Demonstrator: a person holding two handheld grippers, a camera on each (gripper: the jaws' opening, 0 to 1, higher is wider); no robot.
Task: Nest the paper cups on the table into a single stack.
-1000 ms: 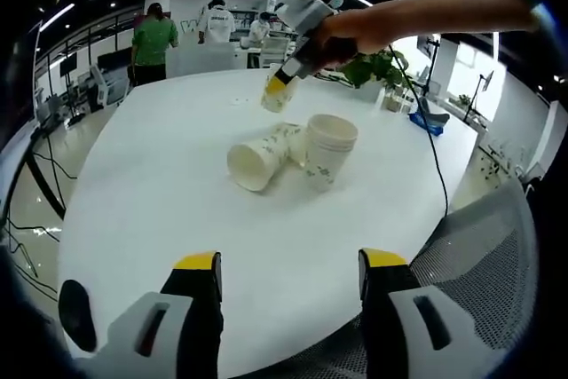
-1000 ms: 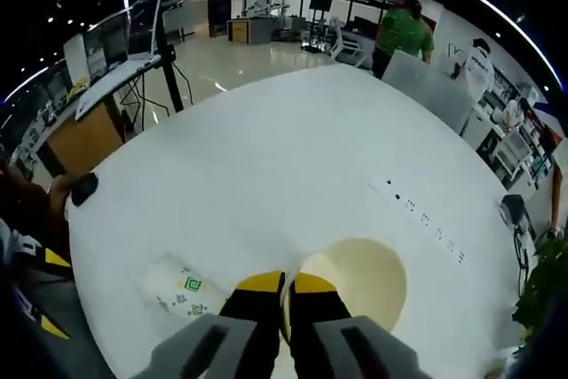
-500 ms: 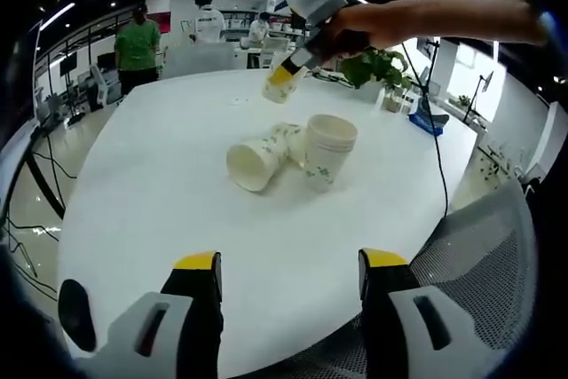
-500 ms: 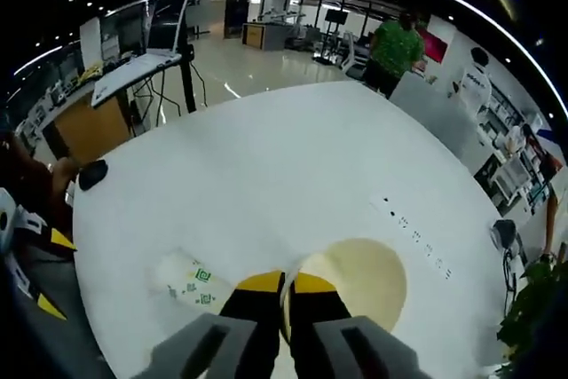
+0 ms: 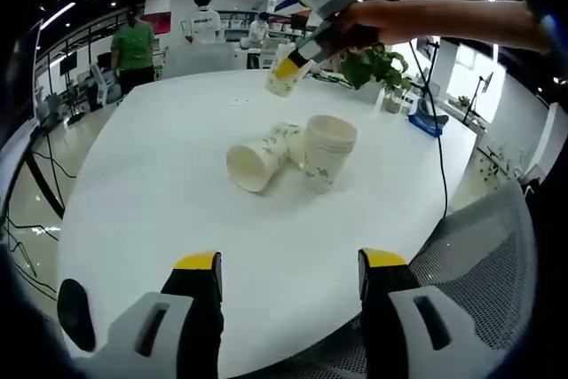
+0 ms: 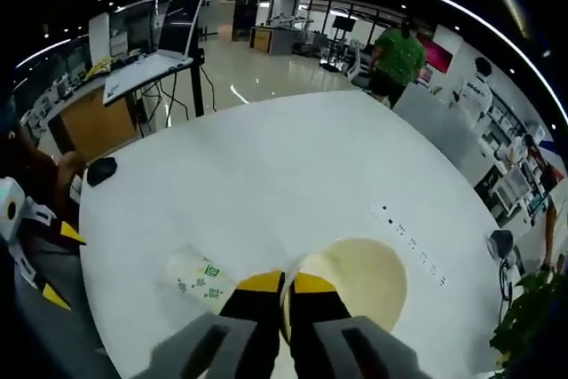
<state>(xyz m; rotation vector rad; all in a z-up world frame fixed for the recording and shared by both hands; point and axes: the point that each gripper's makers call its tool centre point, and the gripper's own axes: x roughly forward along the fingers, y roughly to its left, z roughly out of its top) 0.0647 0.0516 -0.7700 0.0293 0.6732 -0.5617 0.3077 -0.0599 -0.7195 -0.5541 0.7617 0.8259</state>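
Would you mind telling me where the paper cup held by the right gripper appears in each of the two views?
Left gripper view: the held cup hangs in the air at upper centre, pinched by the right gripper, above the upright stack.
Right gripper view: the same cup sits at bottom centre, its open mouth facing the camera.
Shared landmark: the cup lying on its side.

From my left hand-held gripper (image 5: pixel 286 283), the near bench (image 5: pixel 160 210) lies open. Mid-bench, a lying cup (image 5: pixel 262 157) touching the upright stack (image 5: pixel 326 150) blocks the way; the right hand-held gripper (image 5: pixel 297 59) hangs above, farther off.
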